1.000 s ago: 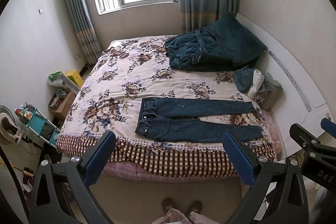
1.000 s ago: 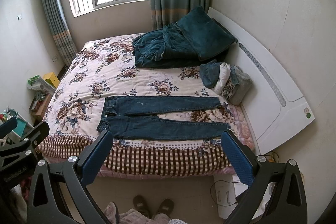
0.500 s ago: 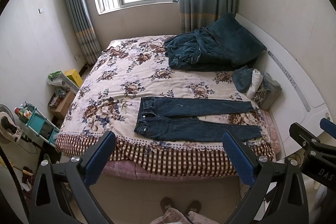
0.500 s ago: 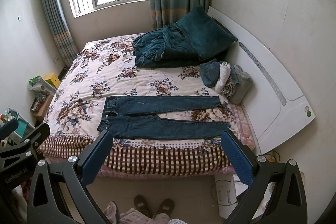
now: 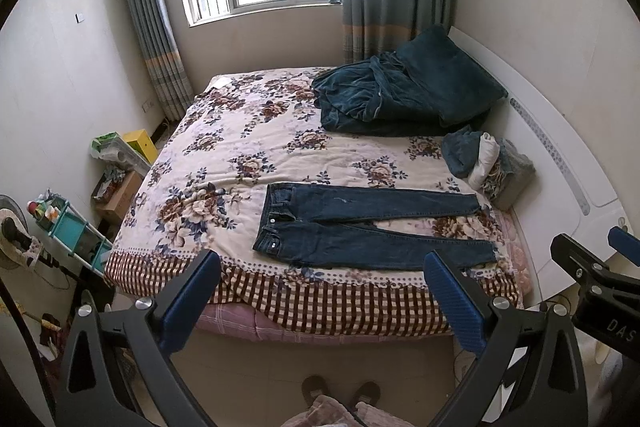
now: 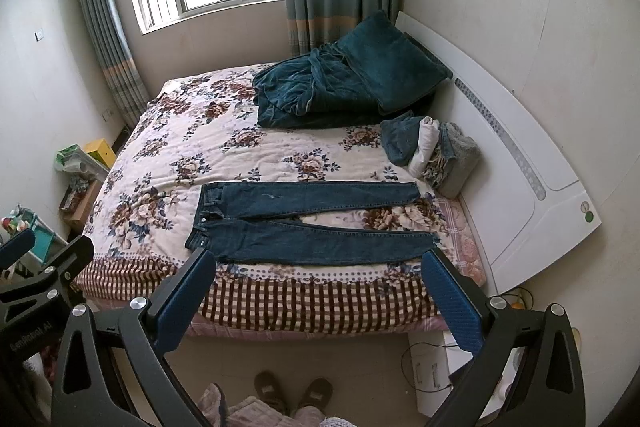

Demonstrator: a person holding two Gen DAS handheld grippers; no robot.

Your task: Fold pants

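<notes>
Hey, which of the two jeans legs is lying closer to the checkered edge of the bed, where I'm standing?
The lower leg, running along the checkered border. The other leg lies farther in on the floral bedspread, toward the clothes pile.

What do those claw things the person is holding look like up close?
Each hand-held gripper is a black frame with triangular cut-outs and silver screws, ending in two flat fingers faced with ribbed blue pads. The left hand-held gripper and the right hand-held gripper look alike. White lettering, only partly readable, marks each body. No cables or sleeves show.
</notes>
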